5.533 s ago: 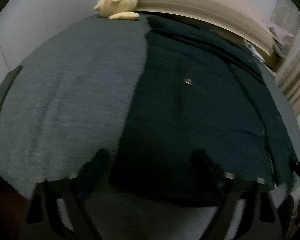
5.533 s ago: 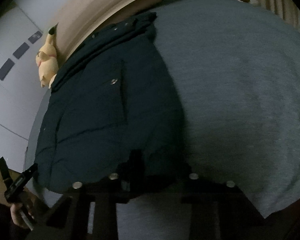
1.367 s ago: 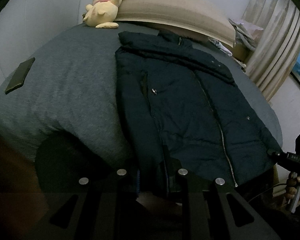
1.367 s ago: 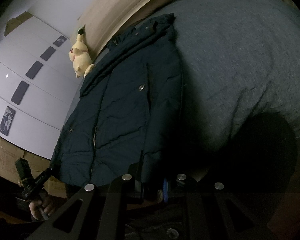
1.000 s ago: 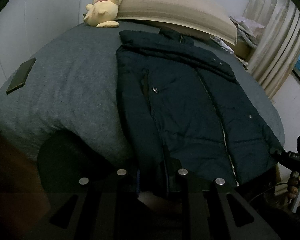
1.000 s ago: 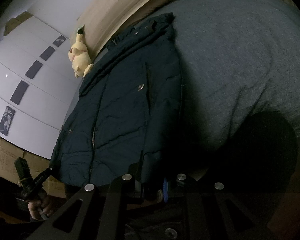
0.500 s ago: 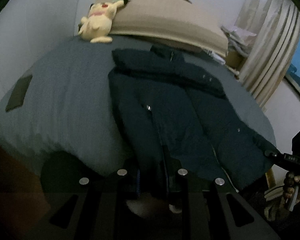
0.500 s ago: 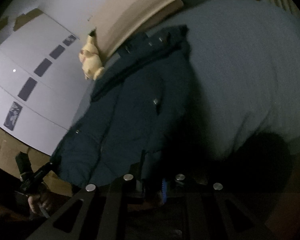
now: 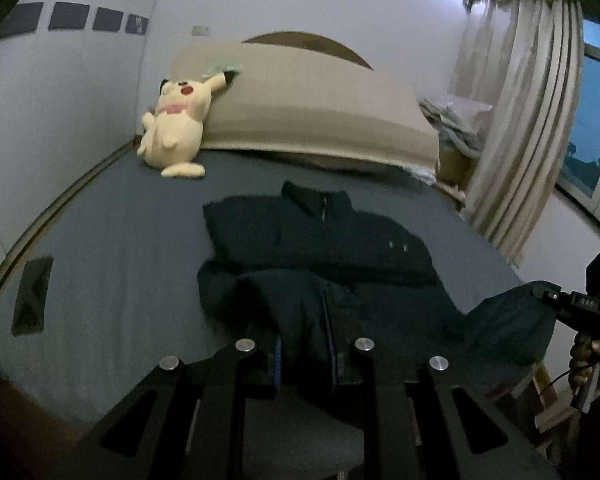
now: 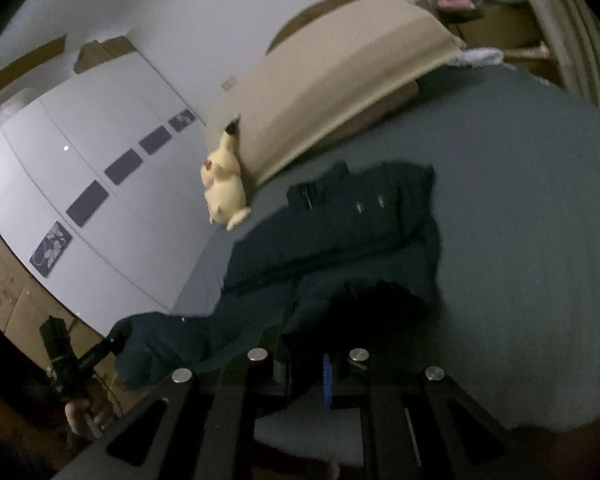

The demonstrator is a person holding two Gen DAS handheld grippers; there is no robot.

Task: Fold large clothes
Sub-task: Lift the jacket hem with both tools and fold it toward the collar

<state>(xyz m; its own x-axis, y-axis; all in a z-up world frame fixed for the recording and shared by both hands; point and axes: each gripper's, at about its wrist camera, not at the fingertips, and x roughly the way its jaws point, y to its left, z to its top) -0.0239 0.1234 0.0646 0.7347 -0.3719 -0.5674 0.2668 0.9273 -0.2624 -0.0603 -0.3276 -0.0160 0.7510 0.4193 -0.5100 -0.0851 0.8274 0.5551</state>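
The dark navy jacket (image 9: 320,248) lay on the grey bed (image 9: 112,248), its collar end nearest the beige headboard (image 9: 300,112) and flat on the cover, zip and two small snaps showing. Its hem end, farthest from the headboard, was raised off the bed and sagged in soft folds between the two grippers. The left gripper (image 9: 304,354) had its fingers (image 9: 342,344) pinched on one hem corner, dark cloth filling the narrow gap. The right gripper (image 10: 306,372) had its fingers (image 10: 338,372) pressed nearly together on the other hem corner, seen in the left view as a lifted flap. A yellow plush toy (image 9: 176,128) leaned against the headboard's left end, and a dark phone (image 9: 32,296) lay far from the headboard, near the bed's left edge, well apart from the jacket
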